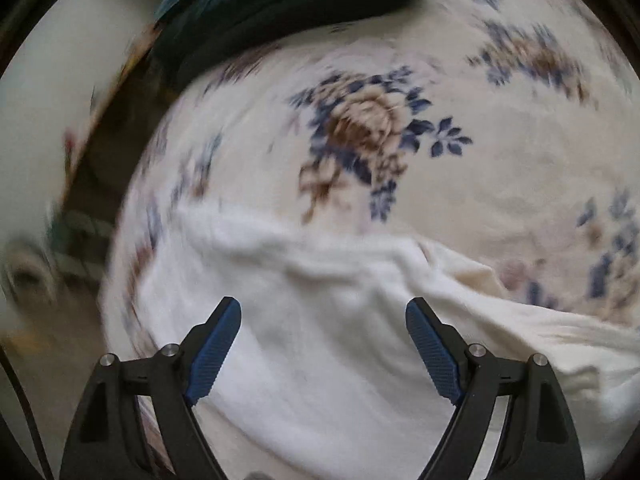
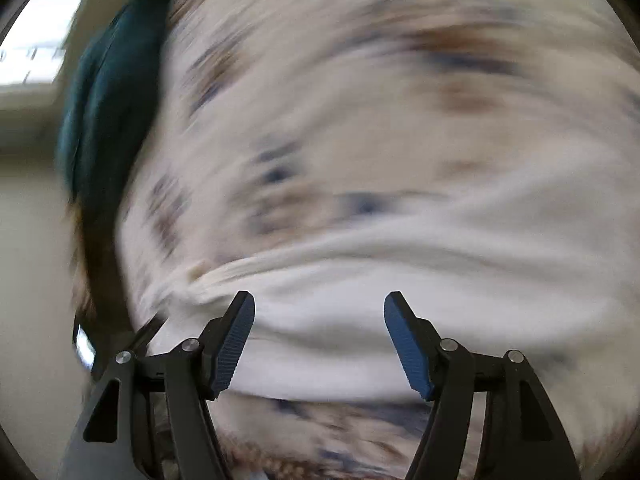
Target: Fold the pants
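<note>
Left wrist view shows your left gripper released, its blue ribbed pads spread wide with nothing between them, hanging above the white soft fabric pants that lie on the cream floral-printed bedspread. The pants sit directly below and ahead of this gripper, and their visible band runs crosswise in the view, from the bed's edge on the left out toward the lower right, where the cloth turns creamier and more rumpled. Your next grasp turns on that crosswise lie: the far edge of the cloth is just ahead of the fingertips, so you probably need to come down onto an edge or corner rather than the flat middle.

Right wrist view is badly smeared by motion. Your right gripper is also released, pads apart and empty, with the same white pants spread crosswise under it. Both grippers look about equally near the cloth; you cannot tell which is closer.

A dark teal folded cloth bundle rests at the bed's far edge, well apart from the pants. No brand, label or writing is readable anywhere.
</note>
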Available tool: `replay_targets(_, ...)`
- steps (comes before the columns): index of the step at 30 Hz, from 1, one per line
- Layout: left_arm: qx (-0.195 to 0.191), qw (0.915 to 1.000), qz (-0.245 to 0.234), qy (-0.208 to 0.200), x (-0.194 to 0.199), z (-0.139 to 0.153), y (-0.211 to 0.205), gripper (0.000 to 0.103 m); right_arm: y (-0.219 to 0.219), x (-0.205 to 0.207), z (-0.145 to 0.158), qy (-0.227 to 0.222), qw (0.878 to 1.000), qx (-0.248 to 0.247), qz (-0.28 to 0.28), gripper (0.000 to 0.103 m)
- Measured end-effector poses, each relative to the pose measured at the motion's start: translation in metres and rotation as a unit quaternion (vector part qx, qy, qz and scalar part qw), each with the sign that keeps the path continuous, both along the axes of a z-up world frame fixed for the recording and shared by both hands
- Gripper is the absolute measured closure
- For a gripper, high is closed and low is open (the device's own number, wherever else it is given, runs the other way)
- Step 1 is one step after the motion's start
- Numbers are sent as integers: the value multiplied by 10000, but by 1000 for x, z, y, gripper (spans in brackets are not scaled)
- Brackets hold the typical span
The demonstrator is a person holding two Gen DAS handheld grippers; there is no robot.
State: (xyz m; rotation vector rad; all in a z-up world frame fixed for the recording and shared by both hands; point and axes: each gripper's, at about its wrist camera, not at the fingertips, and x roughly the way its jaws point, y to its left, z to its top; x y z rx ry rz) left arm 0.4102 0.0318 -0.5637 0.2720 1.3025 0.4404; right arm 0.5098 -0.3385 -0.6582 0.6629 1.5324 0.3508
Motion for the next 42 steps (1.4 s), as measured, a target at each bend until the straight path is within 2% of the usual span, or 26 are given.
replay_targets(1, 183, 9993, -278, 176, 12, -10, 0, 19, 34, 20, -12, 30, 9992, 81, 379, 33)
replay_targets(2, 241, 9986, -411, 238, 18, -15, 4, 19, 72, 45, -29, 147, 9967, -17, 794, 33)
replay_targets(4, 439, 9971, -538, 317, 27, -22, 12, 19, 128, 70, -49, 188, 9895, 53, 1431, 35)
replay_targets(7, 741, 9946, -636, 352, 34, -32, 28, 19, 182, 87, -65, 285, 9768, 117, 2121, 37)
replay_targets(8, 756, 9945, -624, 374, 34, -35, 34, 19, 192, 90, -69, 424, 9754, 330, 2139, 42)
replay_targets(11, 600, 9962, -503, 392, 31, -40, 46, 18, 217, 99, -79, 962, 9704, 936, 2010, 49)
replay_targets(14, 507, 9970, -454, 358, 27, -41, 49, 18, 239, 99, -80, 1271, 9627, 831, 2238, 50)
replay_targets(16, 461, 9973, -446, 350, 25, -42, 49, 18, 246, 92, -78, 1080, 9529, 138, 2832, 50)
replay_targets(18, 394, 9977, -413, 353, 24, -43, 51, 18, 251, 82, -76, 852, 9326, -538, 3465, 50)
replay_targets(19, 334, 9981, -382, 349, 24, -42, 53, 18, 252, 73, -73, 734, 9204, -710, 3773, 50)
replay_targets(21, 225, 9987, -306, 344, 23, -42, 56, 18, 252, 64, -72, 731, 9129, -612, 3968, 51)
replay_targets(22, 188, 9989, -268, 336, 24, -42, 57, 18, 251, 60, -70, 741, 9113, -551, 4013, 55)
replay_targets(24, 176, 9990, -219, 338, 23, -42, 59, 18, 253, 54, -67, 519, 9041, -738, 4178, 72)
replay_targets(25, 158, 9991, -192, 329, 23, -42, 60, 18, 256, 48, -66, 380, 8977, -921, 4292, 87)
replay_targets(27, 158, 9992, -185, 324, 22, -41, 60, 18, 256, 37, -54, -89, 8964, -1331, 4227, 95)
replay_targets(29, 142, 9993, -173, 298, 20, -40, 60, 18, 256, 26, -36, -612, 8908, -1695, 4171, 98)
replay_targets(30, 134, 9993, -174, 301, 19, -40, 61, 18, 253, 22, -24, -876, 8912, -1780, 4079, 99)
replay_targets(32, 149, 9992, -155, 327, 17, -41, 63, 18, 238, 22, -11, -1171, 9023, -1918, 3679, 100)
replay_targets(33, 142, 9992, -127, 354, 16, -42, 64, 18, 224, 26, -21, -856, 9123, -1994, 3473, 100)
replay_targets(35, 93, 9993, -60, 363, 15, -41, 67, 18, 192, 35, -49, -86, 9437, -1924, 2691, 102)
replay_targets(37, 43, 9994, -14, 334, 14, -38, 70, 18, 181, 34, -62, 409, 9543, -1537, 2531, 102)
replay_targets(39, 102, 9997, 3, 214, 12, -32, 72, 18, 178, 36, -51, 348, 9643, -1111, 2380, 101)
replay_targets(42, 134, 9998, 40, 152, 10, -30, 74, 18, 197, 49, -40, 181, 9672, -652, 2450, 98)
